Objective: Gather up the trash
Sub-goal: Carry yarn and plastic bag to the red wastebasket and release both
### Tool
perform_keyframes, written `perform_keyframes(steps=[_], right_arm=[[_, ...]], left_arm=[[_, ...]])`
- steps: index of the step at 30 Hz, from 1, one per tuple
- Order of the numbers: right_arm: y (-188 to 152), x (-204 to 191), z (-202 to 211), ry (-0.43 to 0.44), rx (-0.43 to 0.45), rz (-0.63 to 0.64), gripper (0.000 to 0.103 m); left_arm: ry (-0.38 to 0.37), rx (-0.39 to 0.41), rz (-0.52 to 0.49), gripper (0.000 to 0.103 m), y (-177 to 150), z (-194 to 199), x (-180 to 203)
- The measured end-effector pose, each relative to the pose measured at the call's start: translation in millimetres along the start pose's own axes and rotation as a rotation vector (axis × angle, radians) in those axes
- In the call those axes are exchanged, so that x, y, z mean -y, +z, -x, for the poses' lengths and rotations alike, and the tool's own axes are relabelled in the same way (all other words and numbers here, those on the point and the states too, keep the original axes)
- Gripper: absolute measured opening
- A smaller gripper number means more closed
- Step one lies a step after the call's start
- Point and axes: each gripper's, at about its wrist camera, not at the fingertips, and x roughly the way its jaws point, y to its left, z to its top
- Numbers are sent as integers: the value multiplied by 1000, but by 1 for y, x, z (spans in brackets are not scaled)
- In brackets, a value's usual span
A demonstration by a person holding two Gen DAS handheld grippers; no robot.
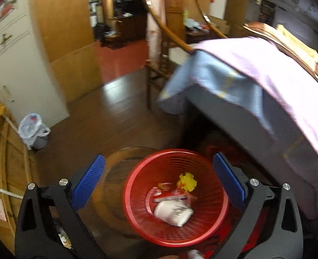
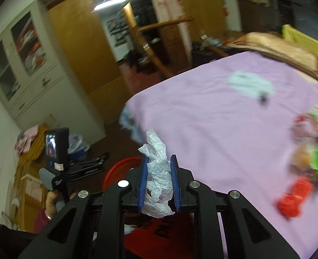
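Right gripper (image 2: 159,172): blue pads clamped on a crumpled white plastic wrapper (image 2: 159,168), held beside the bed edge, above the basket rim.
Left gripper (image 1: 159,181): jaws spread wide, nothing between them, poised over the red basket (image 1: 137,222).
Basket contents: a white crumpled cup (image 1: 173,212), a yellow scrap (image 1: 187,181), clear wrappers.
Pink bedsheet (image 2: 202,118): beyond the basket; blurred red, green and pale litter (image 2: 305,161) lies on it.
Floor: a bagged bin (image 1: 32,130) well beyond the basket, by the white cabinet (image 1: 12,69).
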Motion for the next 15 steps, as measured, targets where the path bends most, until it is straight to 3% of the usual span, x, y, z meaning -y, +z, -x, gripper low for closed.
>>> perform_keyframes(steps=[6,9,15], right_arm=[[13,-53,-70,99,-118,77,25],[15,-80,-97,139,-155,114,43],[18,-94,-105,136,-149,142,50]], left_arm=[[70,-8,80,96,-3,-10,-43],[114,-8,127,96,-4,-11,-66],[132,-6,193,96,-5,-9,-91]])
